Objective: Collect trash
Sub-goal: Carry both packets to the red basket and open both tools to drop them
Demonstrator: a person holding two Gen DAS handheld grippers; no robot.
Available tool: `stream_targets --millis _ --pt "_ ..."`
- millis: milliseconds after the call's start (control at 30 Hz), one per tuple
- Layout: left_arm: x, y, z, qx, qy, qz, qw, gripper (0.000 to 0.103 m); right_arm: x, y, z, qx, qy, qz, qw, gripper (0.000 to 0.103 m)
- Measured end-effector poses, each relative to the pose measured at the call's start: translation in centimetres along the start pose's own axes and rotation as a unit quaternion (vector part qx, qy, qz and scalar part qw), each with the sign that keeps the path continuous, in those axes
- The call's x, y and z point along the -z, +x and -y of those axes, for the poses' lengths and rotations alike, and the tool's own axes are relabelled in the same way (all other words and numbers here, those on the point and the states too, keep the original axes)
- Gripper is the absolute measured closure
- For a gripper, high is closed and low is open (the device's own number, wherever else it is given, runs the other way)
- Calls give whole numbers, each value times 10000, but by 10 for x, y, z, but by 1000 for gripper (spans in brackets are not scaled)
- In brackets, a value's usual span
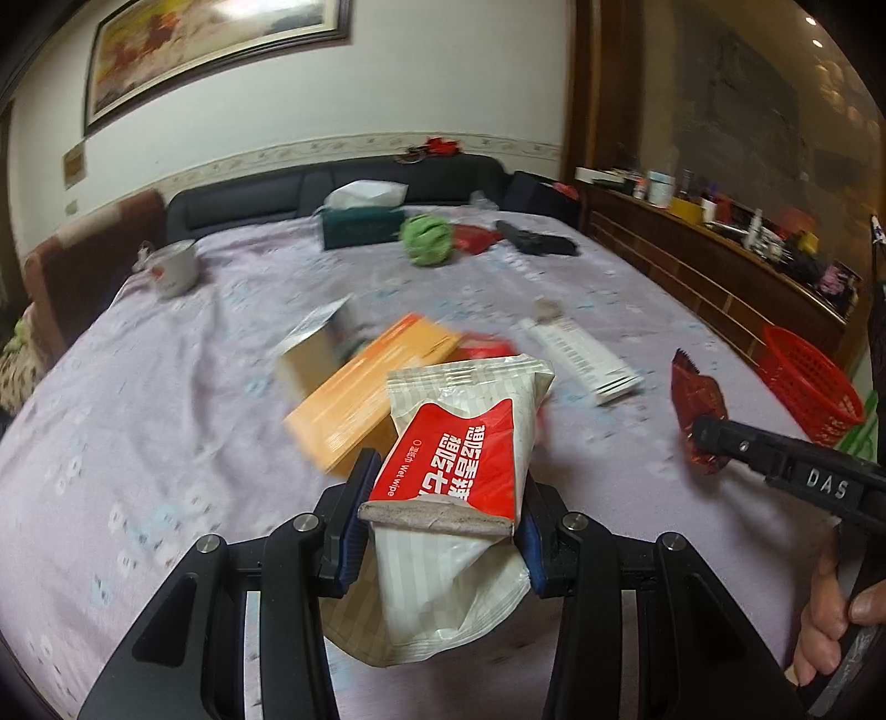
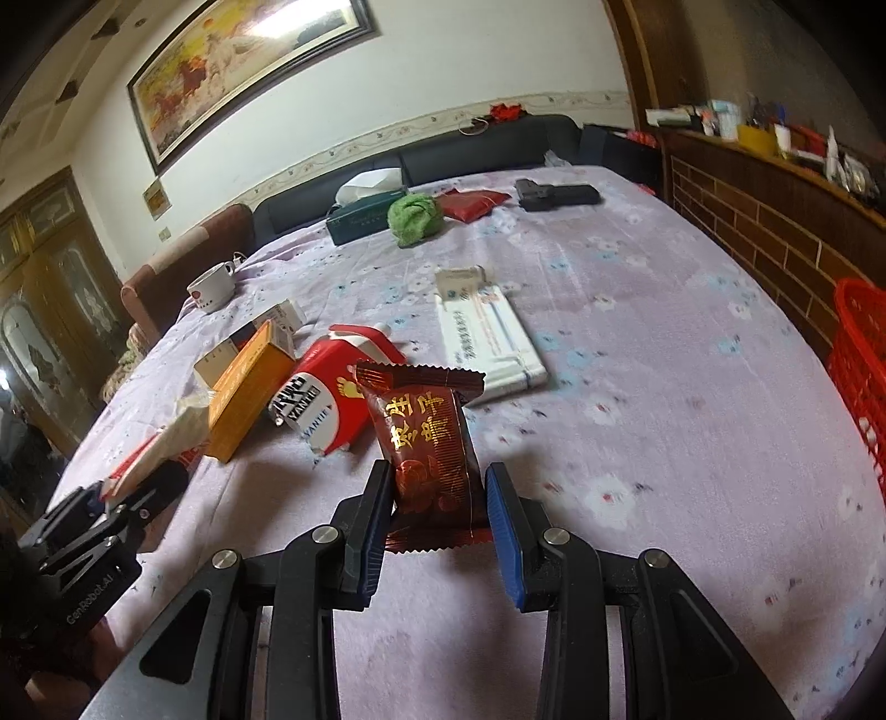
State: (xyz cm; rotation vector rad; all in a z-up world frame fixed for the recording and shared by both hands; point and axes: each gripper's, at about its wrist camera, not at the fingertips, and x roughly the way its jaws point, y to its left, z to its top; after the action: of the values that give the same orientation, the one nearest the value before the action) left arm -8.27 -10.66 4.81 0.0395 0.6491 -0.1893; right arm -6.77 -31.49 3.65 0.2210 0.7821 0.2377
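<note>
Your left gripper (image 1: pixel 443 498) clamped the wet-wipe packet (image 1: pixel 465 437), the right gripper (image 2: pixel 437 498) the dark red snack wrapper (image 2: pixel 429 448); either slippery film could have slid free before the red basket (image 2: pixel 864 382).

My left wrist cam sits right behind its fingers, tilted down across the purple floral bedspread (image 1: pixel 166 399) toward the dark headboard (image 1: pixel 310 188). Right wrist cam does the same from further right. Both are close over the bed and share the orange box (image 1: pixel 365 387) (image 2: pixel 249 387), tissue box (image 1: pixel 360 227) (image 2: pixel 360 213) and framed painting (image 1: pixel 210 50) (image 2: pixel 243 72).
</note>
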Motion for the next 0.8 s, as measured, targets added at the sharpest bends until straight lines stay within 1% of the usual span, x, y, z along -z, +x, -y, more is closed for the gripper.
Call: stream_targets --millis 100,200,233,300,333,400,433,500,533,600,733,767,800 --pt "-22 -1 28 335 159 -30 9993 60 -4 -18 22 -49 303 127 9994 66" --pt "-45 3 73 862 386 -149 9954 60 -14 -46 50 144 539 439 9975 66" --pt "-51 4 87 1024 463 -175 9935 60 -18 -60 66 234 693 600 9955 66" --pt "-63 5 128 1402 738 -216 9871 60 -24 -79 89 375 898 809 9920 66" --pt "-68 7 150 1621 843 -265 9828 60 -26 -93 109 520 1062 957 9884 66" --pt "-76 10 183 2002 987 -378 9740 60 -29 -114 141 742 1315 1136 9820 66" --pt "-80 13 206 2205 1082 -435 9684 60 -30 -123 158 846 1447 1194 9786 66" --pt "-87 19 239 2382 1193 -445 9628 60 -31 -137 186 995 1665 1240 9731 66" --pt "-91 25 258 2472 1245 -480 9597 60 -31 -147 206 1069 1831 1283 9688 66" --pt "-98 36 285 2610 1264 -564 9554 60 -33 -162 231 1150 2009 1373 9631 66" --pt "-109 64 336 2745 1301 -707 9501 60 -41 -180 268 1171 2255 1464 9561 65" --pt "-110 69 344 2779 1312 -750 9486 59 -42 -183 278 1161 2320 1472 9545 65" --pt "-110 78 355 2808 1356 -875 9461 56 -44 -185 287 1190 2377 1472 9527 65"
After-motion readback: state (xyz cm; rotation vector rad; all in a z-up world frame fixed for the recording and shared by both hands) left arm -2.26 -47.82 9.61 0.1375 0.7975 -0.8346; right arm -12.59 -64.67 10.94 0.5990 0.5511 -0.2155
